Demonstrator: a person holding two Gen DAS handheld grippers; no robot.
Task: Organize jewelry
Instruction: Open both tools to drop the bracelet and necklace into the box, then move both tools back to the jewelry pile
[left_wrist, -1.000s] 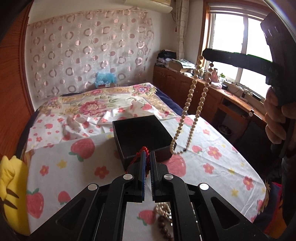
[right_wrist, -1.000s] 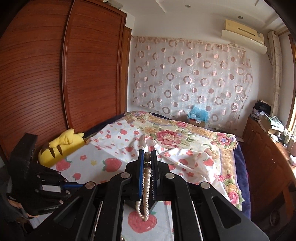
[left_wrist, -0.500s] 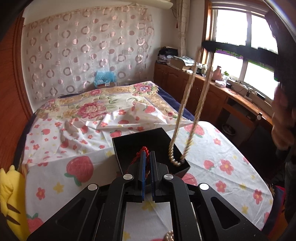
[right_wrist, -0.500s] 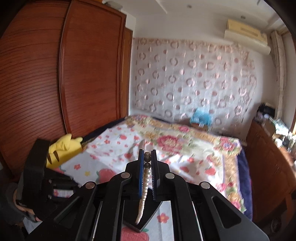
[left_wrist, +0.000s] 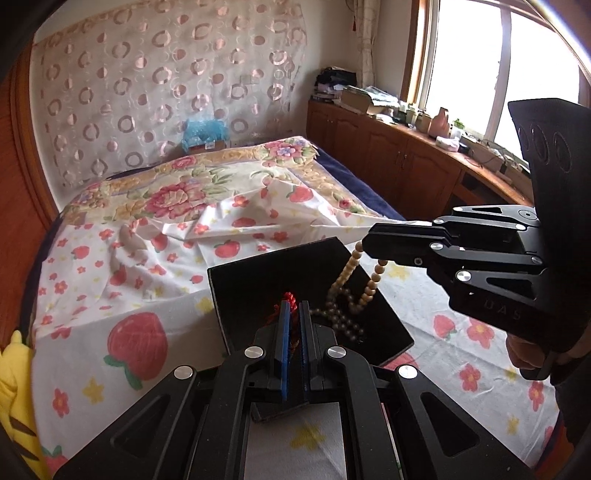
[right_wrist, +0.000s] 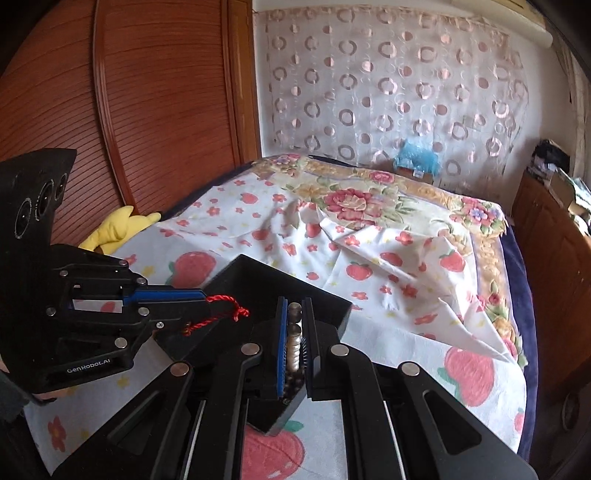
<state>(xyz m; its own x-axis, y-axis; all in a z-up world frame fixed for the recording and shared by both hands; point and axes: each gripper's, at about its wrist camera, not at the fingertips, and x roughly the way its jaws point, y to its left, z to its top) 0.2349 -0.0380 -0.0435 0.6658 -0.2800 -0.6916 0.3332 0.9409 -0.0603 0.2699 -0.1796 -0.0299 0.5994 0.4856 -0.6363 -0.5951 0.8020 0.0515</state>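
Our right gripper (left_wrist: 365, 245) pinches the beads (left_wrist: 349, 291) over the box (left_wrist: 258, 288); our left gripper (left_wrist: 291, 314) clamps red cord (right_wrist: 221, 312).

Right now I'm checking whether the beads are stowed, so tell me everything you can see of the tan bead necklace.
The tan bead necklace is a loop of round, wood-like beads in pale tan. Its top is pinched in the right gripper, and two strands hang down from it. The lower part lies piled in loose coils on the floor of the open black box, beside the left gripper and its red cord. From the right wrist, the gripped beads look greyish between the blue pads.
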